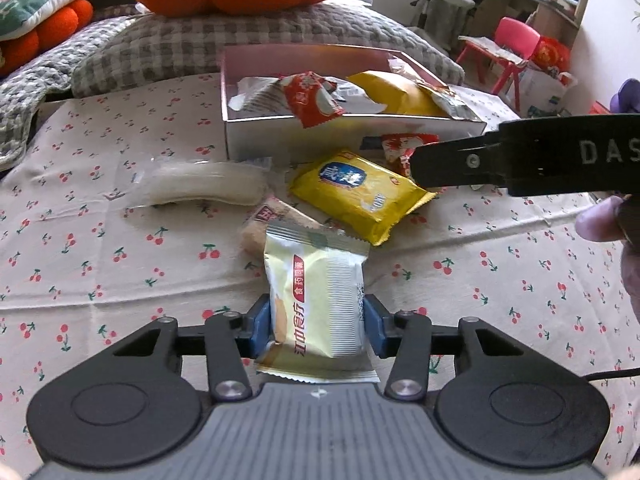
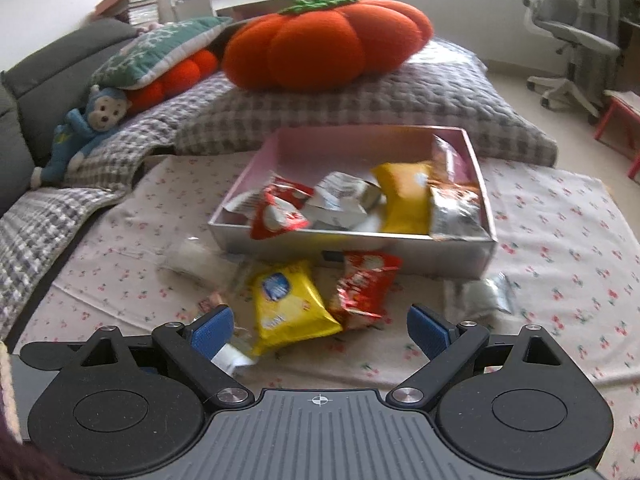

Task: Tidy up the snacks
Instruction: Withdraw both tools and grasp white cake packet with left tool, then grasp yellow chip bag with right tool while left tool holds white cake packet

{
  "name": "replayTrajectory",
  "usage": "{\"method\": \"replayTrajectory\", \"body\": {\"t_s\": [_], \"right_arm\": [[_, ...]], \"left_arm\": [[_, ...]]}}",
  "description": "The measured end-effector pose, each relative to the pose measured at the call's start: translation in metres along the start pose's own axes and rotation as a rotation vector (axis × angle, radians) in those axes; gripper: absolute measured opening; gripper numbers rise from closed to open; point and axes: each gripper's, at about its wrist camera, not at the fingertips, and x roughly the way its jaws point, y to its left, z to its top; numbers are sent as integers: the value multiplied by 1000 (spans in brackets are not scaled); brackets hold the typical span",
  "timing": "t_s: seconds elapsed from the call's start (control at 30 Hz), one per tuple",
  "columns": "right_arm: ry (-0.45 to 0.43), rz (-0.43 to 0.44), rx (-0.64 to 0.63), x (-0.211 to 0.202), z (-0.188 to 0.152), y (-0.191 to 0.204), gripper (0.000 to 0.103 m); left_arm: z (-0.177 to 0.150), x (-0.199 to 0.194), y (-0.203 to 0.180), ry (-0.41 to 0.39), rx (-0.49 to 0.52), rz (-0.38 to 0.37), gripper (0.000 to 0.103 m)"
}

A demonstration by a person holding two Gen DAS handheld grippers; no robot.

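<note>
My left hand-held gripper (image 1: 318, 326) was pinching the pale yellow snack packet (image 1: 316, 304) across its short width, pads on both side edges, packet just above the cherry-print cloth (image 1: 120, 248) near the silver box (image 1: 352, 132) — light, soft and crinkly by the look, contents probably brittle, so I judged a mid-body grip with gentle squeeze safest, not the slippery crimped ends. Its long axis ran straight away from me toward the box, one crimped seam pointing at it, printed face up. My right hand-held gripper (image 2: 320, 330) was spread wide, holding nothing — yellow packet (image 2: 288, 308) and red packet (image 2: 366, 288) lay loose ahead of it.
</note>
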Motion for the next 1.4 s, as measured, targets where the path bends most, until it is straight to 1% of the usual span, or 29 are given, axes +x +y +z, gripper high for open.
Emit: {"method": "replayTrajectory", "body": {"t_s": [0.1,0.3,0.4,0.47,0.53,0.57,0.63,0.8,0.83,0.93,1.0,1.1,1.2,1.23,1.4], "right_arm": [[-2,14,-23,6,3,7,95],[6,44,-31,21,7,14,95],[-2,48,-34,28,9,16,93],[-4,53,-31,33,12,15,88],[7,48,-25,40,13,15,80],[12,44,-23,44,13,14,79],[24,35,-23,51,13,14,73],[28,34,-39,60,13,15,71],[27,40,-45,61,13,16,67],[36,62,-63,63,13,18,60],[43,74,-77,65,12,20,58],[67,63,-100,69,10,23,57],[91,31,-146,75,4,27,57],[92,23,-161,76,2,28,55],[95,-3,-204,78,-2,34,54]], "left_arm": [[-1,-5,6,-9,-8,5,44],[1,-13,19,-29,-41,18,44],[2,-14,22,-31,-57,16,44],[3,-15,24,-29,-62,17,44],[5,-14,25,-26,-68,15,44],[6,-14,25,-25,-71,14,44],[7,-13,26,-24,-75,15,44],[8,-12,29,-22,-87,18,44],[8,-12,30,-23,-89,19,44],[9,-12,32,-21,-94,22,44],[9,-11,32,-20,-95,23,44],[9,-11,32,-20,-94,24,44],[9,-11,32,-20,-94,25,44],[9,-11,32,-20,-94,26,44],[9,-11,32,-19,-95,26,44]]}}
